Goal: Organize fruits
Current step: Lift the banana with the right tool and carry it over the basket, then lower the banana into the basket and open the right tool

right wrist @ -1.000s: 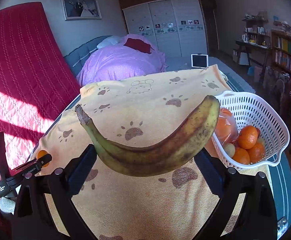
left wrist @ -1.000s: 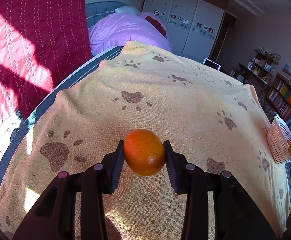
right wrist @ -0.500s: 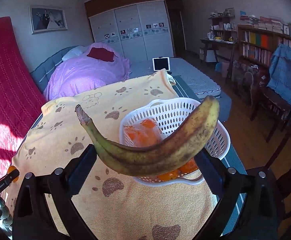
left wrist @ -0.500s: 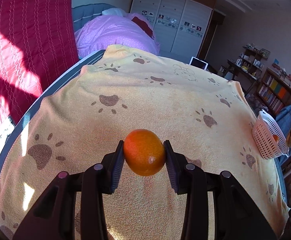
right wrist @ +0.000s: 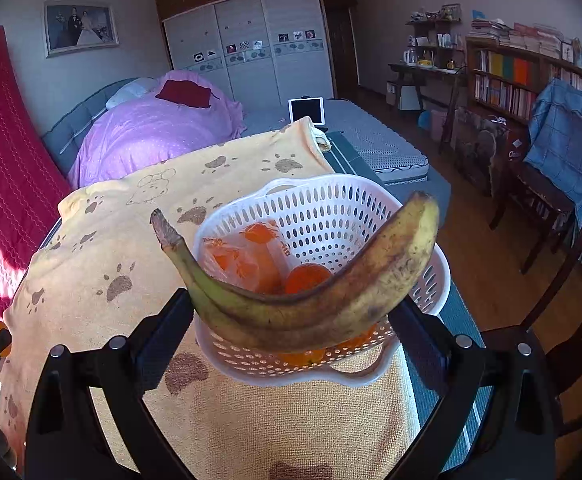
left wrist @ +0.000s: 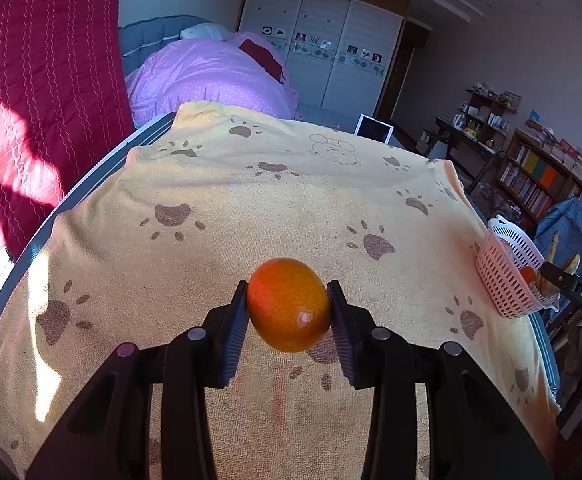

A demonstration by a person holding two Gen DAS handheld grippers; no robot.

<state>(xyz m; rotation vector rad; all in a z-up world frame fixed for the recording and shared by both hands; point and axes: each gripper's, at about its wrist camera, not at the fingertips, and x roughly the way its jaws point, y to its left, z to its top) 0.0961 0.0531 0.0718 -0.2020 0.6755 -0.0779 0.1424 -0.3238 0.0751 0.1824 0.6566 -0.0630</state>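
An orange [left wrist: 289,304] is clamped between the pads of my left gripper [left wrist: 289,312], held above the yellow paw-print towel [left wrist: 251,200]. My right gripper [right wrist: 291,320] is shut on a ripe, brown-spotted banana [right wrist: 311,304] that lies crosswise between its jaws, right over the white perforated basket [right wrist: 331,208]. Inside the basket sit a bag of orange fruit [right wrist: 247,260] and loose oranges [right wrist: 305,276]. From the left wrist view the basket [left wrist: 507,272] stands at the towel's right edge, with the banana's tips [left wrist: 563,256] and the right gripper beside it.
The towel covers a table with grey-blue edges [left wrist: 91,184]. A red quilted cover [left wrist: 19,120] hangs at the left. Behind are a bed with a purple duvet [right wrist: 151,136], a tablet [right wrist: 307,110], wardrobes, bookshelves [right wrist: 511,76] and a chair with a blue cloth [right wrist: 563,136].
My right gripper has swung right with the banana, from beside the basket to directly over it. My left gripper has shifted across the towel with the orange still held.
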